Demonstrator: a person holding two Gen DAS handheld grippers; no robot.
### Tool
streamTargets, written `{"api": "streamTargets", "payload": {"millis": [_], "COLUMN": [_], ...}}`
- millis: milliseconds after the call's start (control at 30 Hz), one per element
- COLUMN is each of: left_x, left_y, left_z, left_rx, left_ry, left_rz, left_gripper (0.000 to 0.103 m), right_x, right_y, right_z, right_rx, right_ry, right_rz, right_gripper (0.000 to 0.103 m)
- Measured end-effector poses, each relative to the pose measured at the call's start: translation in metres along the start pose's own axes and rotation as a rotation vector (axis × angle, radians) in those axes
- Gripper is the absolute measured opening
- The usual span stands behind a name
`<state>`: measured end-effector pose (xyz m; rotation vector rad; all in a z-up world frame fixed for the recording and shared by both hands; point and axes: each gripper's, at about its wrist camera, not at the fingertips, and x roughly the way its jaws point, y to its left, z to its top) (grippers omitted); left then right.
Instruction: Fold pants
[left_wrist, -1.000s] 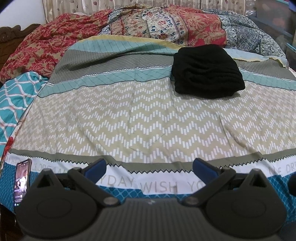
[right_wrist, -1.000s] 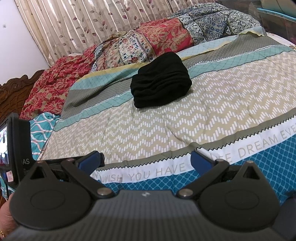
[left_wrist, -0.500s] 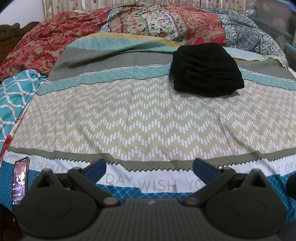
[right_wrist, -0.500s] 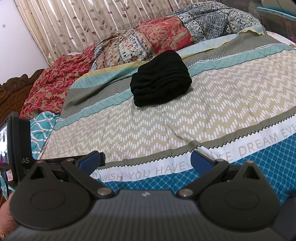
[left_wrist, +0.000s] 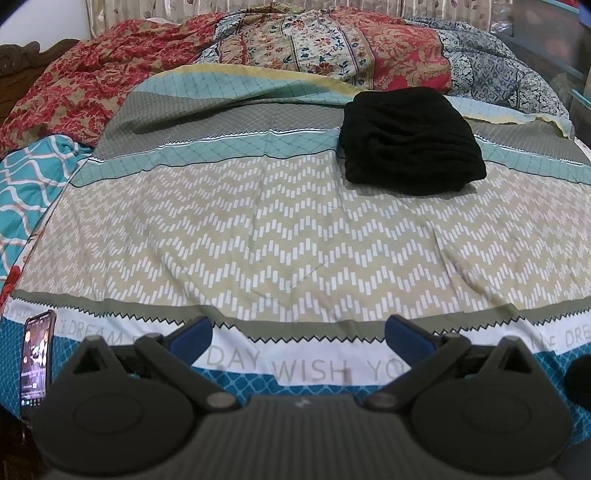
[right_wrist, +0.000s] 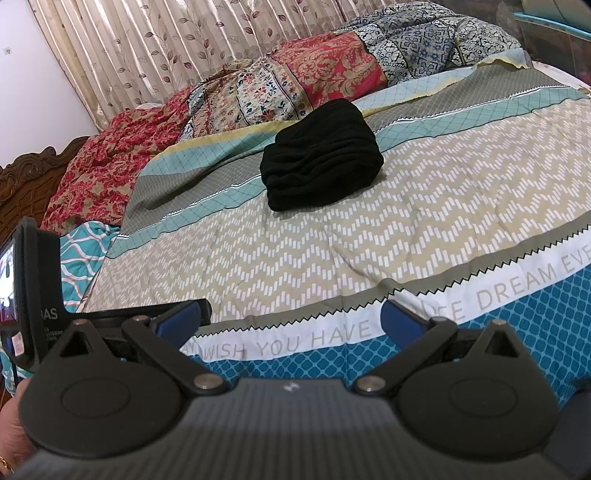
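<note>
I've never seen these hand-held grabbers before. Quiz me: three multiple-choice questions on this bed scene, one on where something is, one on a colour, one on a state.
1. Where do the folded pants lie?
A. on the far part of the bedsheet, across the teal stripe
B. on the lettered band by the grippers
C. on the red floral quilt

2. What colour are the pants?
A. teal
B. black
C. red

3. How do the two grippers stand?
A. both shut on the pants
B. one open, one shut
C. both open, holding nothing

Answers:
1 A: the pants rest on the bedsheet well beyond the band of lettering, short of the quilt.
2 B: the bundle is plain black in both views.
3 C: the left gripper and the right gripper each show blue pads wide apart with only sheet between.
</note>
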<state>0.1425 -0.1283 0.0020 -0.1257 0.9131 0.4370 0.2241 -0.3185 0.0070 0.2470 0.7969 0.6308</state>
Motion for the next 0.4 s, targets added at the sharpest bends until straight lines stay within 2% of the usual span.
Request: {"api": "streamTargets", "payload": {"millis": [400], "left_x": [-0.005], "left_y": [-0.0042], "left_z": [0.0016], "left_rx": [0.015], "left_ry": [-0.025], "left_rz": [-0.044], "left_gripper": [0.103], "right_x": [-0.0001], "right_y": [0.0002], "right_z": [0.0], "right_rx": [0.001], "right_ry": [0.0], "right_rz": [0.0], "right_gripper": [0.103]}}
